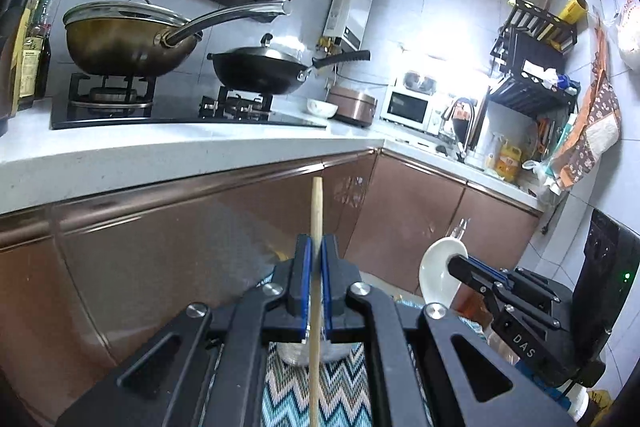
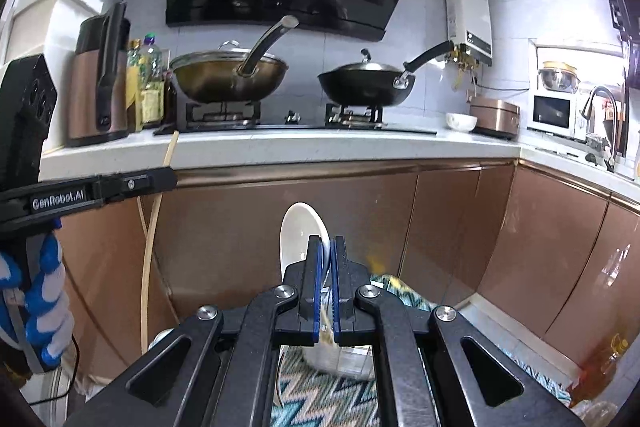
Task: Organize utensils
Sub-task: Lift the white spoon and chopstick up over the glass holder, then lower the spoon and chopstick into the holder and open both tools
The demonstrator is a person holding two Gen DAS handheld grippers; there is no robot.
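Observation:
My left gripper (image 1: pixel 317 247) is shut on a long thin wooden stick (image 1: pixel 317 203), which pokes up past its blue pads toward the counter edge. In the right wrist view the same stick (image 2: pixel 170 151) rises above the left gripper (image 2: pixel 170 179), held by a hand in a blue and white glove (image 2: pixel 44 287). My right gripper (image 2: pixel 327 247) is shut on the handle of a white ceramic spoon (image 2: pixel 300 231), bowl end up. The left wrist view shows that spoon (image 1: pixel 438 271) low on the right. A clear container (image 2: pixel 340 359) sits below both grippers on a zigzag mat (image 2: pixel 328 401).
A white countertop (image 2: pixel 320 147) runs across with copper cabinet doors (image 2: pixel 240 227) beneath. On the stove stand a brass wok (image 2: pixel 228 75) and a black wok (image 2: pixel 366 83). A white bowl (image 2: pixel 461 121), a rice cooker (image 2: pixel 496 117), a microwave (image 1: pixel 408 105), a faucet (image 1: pixel 464 123) and a dish rack (image 1: pixel 532 67) lie to the right.

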